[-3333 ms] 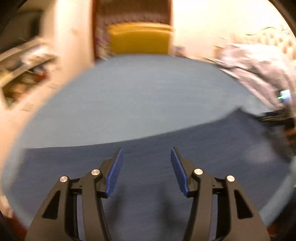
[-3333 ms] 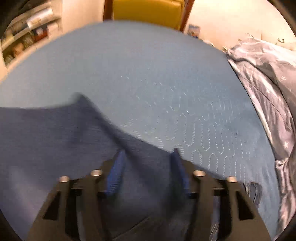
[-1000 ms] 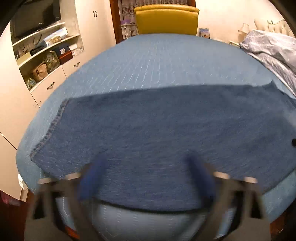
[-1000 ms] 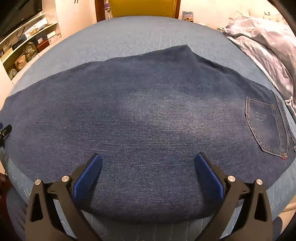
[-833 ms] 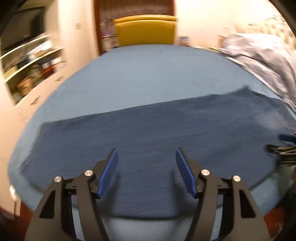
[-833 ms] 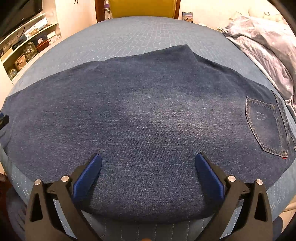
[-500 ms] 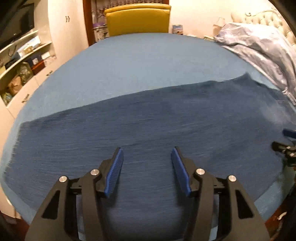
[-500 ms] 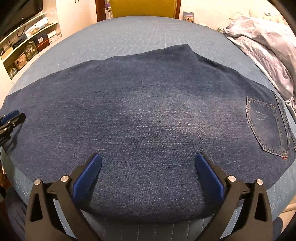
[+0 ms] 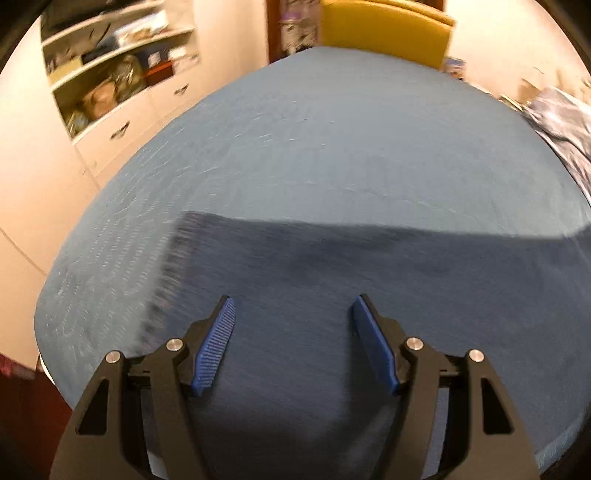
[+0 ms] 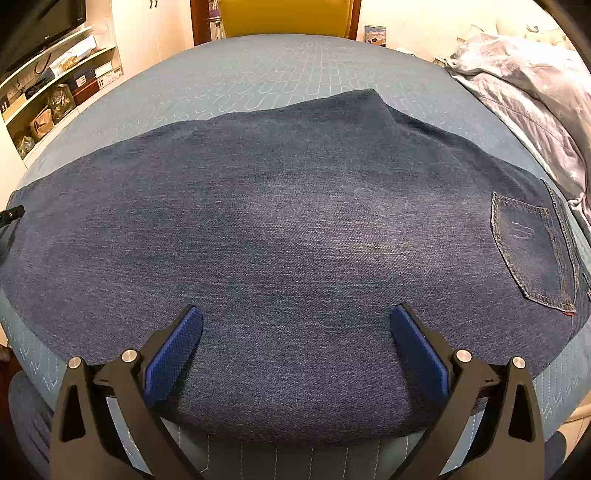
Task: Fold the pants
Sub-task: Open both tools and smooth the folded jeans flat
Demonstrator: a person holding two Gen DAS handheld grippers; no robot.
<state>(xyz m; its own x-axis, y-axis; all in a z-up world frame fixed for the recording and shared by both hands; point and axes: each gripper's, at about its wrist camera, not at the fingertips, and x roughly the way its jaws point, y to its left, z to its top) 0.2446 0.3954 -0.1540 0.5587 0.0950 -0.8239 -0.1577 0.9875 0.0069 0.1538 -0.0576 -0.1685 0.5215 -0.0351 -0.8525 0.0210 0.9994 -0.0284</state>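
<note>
Jeans [image 10: 280, 236] lie flat across the blue mat [image 10: 280, 70], legs apparently doubled onto each other, one back pocket [image 10: 532, 254] showing at their right end. The right gripper [image 10: 295, 332] hangs wide open above their near edge; the left gripper [image 9: 291, 325], also open and empty, hovers near the hem end. Crosswise folds remain, I'd judge.

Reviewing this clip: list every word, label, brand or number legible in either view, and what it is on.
No text can be read.
Boxes on the shelves: printing too small to read.
TV lower bezel: a mark, illegible.
Jeans back pocket: stitching and a small red tab, no letters.
Left wrist view: blurred.
</note>
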